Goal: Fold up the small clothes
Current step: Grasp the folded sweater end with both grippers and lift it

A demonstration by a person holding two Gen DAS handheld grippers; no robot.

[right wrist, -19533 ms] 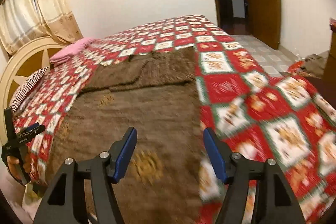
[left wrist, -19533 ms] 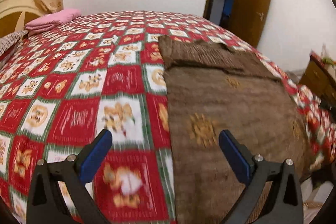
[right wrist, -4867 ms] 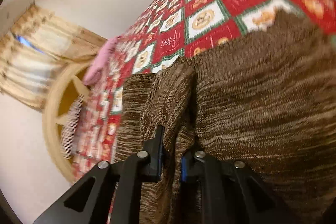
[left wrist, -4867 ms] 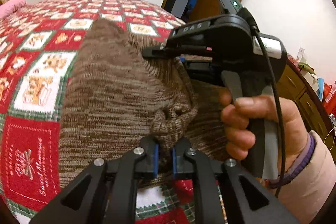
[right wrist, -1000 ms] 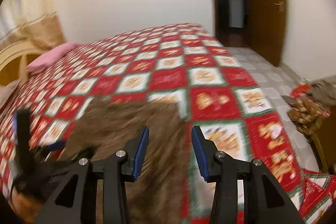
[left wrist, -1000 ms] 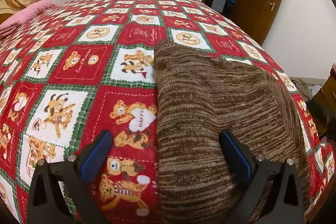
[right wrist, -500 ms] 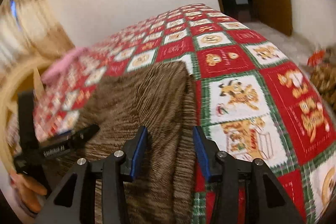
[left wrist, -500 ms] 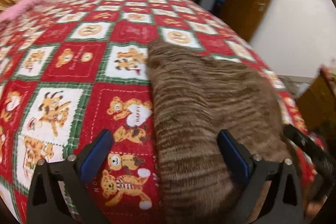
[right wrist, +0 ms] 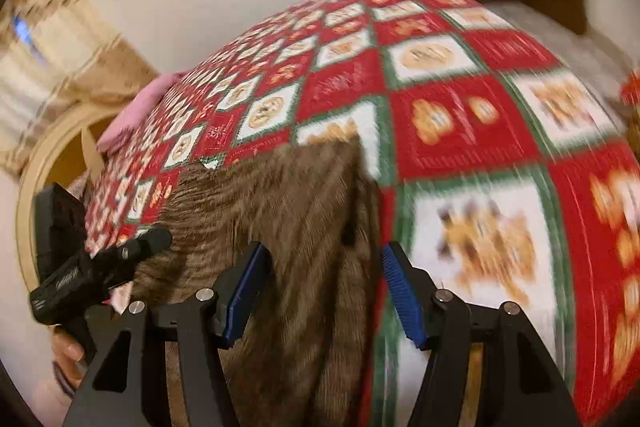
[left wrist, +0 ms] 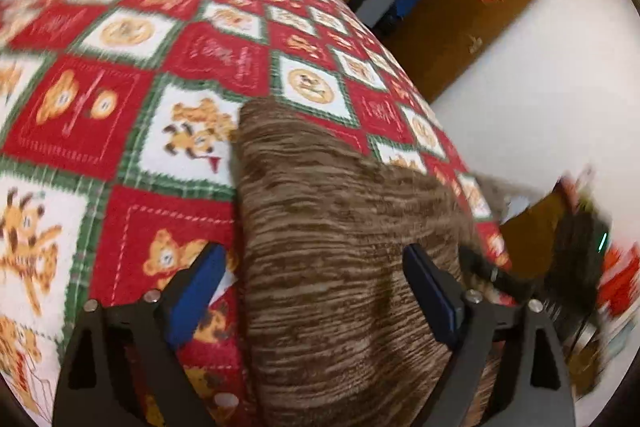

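A brown knitted sweater (left wrist: 340, 207) lies folded into a narrow strip on the red, white and green bear-patterned bedspread (left wrist: 80, 115). My left gripper (left wrist: 312, 255) hovers low over its near left part. The jaws straddle the sweater's left edge and are closing, but the pads do not press on the cloth. In the right wrist view the sweater (right wrist: 280, 195) runs up from the bottom. My right gripper (right wrist: 325, 249) stands over its right edge with the jaws opening and the pads clear of the knit. The left gripper (right wrist: 156, 239) shows at the sweater's left side, held by a hand (right wrist: 68, 351).
A pink pillow (right wrist: 136, 107) lies near the curved wooden headboard (right wrist: 44, 163), with a beige curtain (right wrist: 52, 39) behind it. A brown door (left wrist: 472, 19) stands open beyond the bed's far corner. Blurred clutter (left wrist: 616, 275) sits off the bed's right side.
Both views have swung and dropped closer to the sweater. The left jaws have narrowed a little and the right jaws have spread wider. The sweater itself has not moved.
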